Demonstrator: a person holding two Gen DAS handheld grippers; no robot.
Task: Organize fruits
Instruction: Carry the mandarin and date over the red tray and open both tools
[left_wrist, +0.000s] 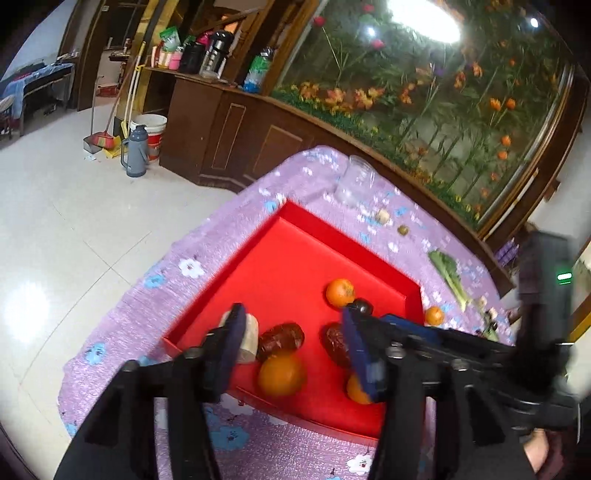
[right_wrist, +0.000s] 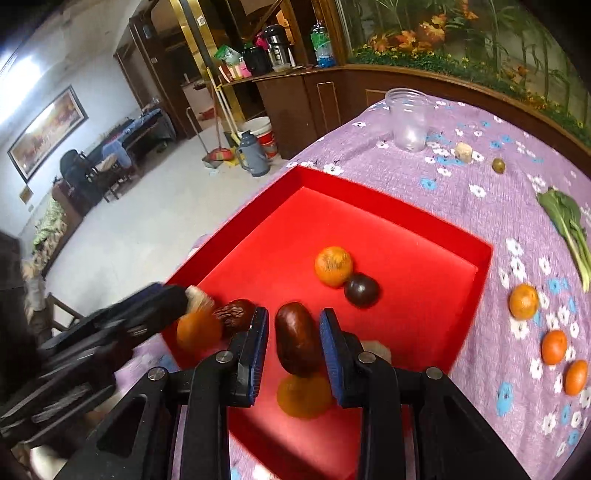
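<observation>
A red tray sits on the purple flowered tablecloth. It holds several oranges, two brown dates, a dark plum and a pale chunk. My left gripper is open over the tray's near part, above an orange. My right gripper is open with its pads either side of a brown date, above a blurred orange. Three oranges lie on the cloth to the right.
A clear plastic cup lies on the cloth beyond the tray, with a pale chunk, a small green fruit and a leafy green to the right. A wooden cabinet and floor lie past the table edge.
</observation>
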